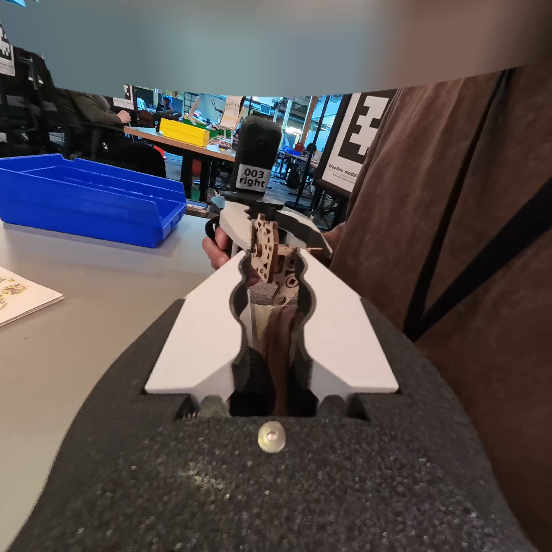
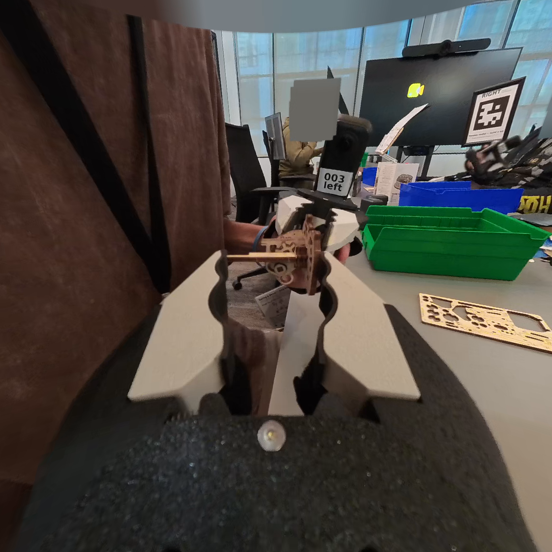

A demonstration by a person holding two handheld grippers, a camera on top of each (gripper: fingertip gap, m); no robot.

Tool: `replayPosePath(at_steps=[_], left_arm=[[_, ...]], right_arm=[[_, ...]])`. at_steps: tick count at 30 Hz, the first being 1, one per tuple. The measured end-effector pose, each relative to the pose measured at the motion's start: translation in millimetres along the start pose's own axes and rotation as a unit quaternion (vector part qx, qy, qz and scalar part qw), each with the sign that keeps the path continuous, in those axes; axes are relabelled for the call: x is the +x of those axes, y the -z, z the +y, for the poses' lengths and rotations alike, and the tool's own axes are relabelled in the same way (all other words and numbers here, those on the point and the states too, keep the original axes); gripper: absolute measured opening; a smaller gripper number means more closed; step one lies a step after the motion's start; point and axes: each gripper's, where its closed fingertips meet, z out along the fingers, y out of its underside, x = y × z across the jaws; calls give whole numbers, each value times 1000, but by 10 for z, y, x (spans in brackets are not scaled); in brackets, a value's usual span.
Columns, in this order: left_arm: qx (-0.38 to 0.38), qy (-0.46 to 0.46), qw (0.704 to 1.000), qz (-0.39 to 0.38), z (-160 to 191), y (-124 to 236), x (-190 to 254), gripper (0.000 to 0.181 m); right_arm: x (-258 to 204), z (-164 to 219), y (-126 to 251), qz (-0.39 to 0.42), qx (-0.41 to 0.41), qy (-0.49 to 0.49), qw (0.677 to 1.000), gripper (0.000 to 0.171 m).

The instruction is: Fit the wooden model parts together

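Note:
A small wooden model (image 1: 265, 257) of perforated plywood plates hangs in the air between both grippers, which face each other above the table edge. My left gripper (image 1: 273, 255) has its white fingers closed around the plates. In the right wrist view the model (image 2: 301, 260) has a thin wooden axle (image 2: 260, 256) sticking out sideways. My right gripper (image 2: 273, 258) is shut across it, one finger on the axle's end and the other on the outer plate. The right gripper (image 1: 277, 239) shows beyond the model in the left wrist view. The left gripper (image 2: 313, 230) shows beyond it in the right wrist view.
The grey table (image 1: 104, 292) holds a blue bin (image 1: 89, 203) and a booklet (image 1: 21, 295) on the left. A green bin (image 2: 448, 242) and a punched-out wooden sheet (image 2: 484, 322) lie on the right. The person's brown garment (image 1: 448, 239) is close behind the grippers. My two grippers' fingertips are within a few centimetres of each other.

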Motion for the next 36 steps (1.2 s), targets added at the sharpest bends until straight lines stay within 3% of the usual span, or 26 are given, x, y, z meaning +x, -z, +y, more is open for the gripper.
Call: replayPosePath(at_steps=[5, 9, 24, 36], left_arm=[[-9, 15, 1000, -9, 19, 67, -69, 47], [-60, -15, 998, -15, 159, -62, 6, 64], [-110, -97, 984, -101, 259, -110, -138, 36], [-127, -95, 979, -125, 316, -111, -200, 35]], right_arm=[[18, 33, -5, -1, -7, -11, 1000, 60], [61, 68, -10, 9, -17, -9, 1000, 61], [152, 162, -2, 42, -50, 7, 998, 61], [191, 220, 10, 50, -66, 2, 997, 60]])
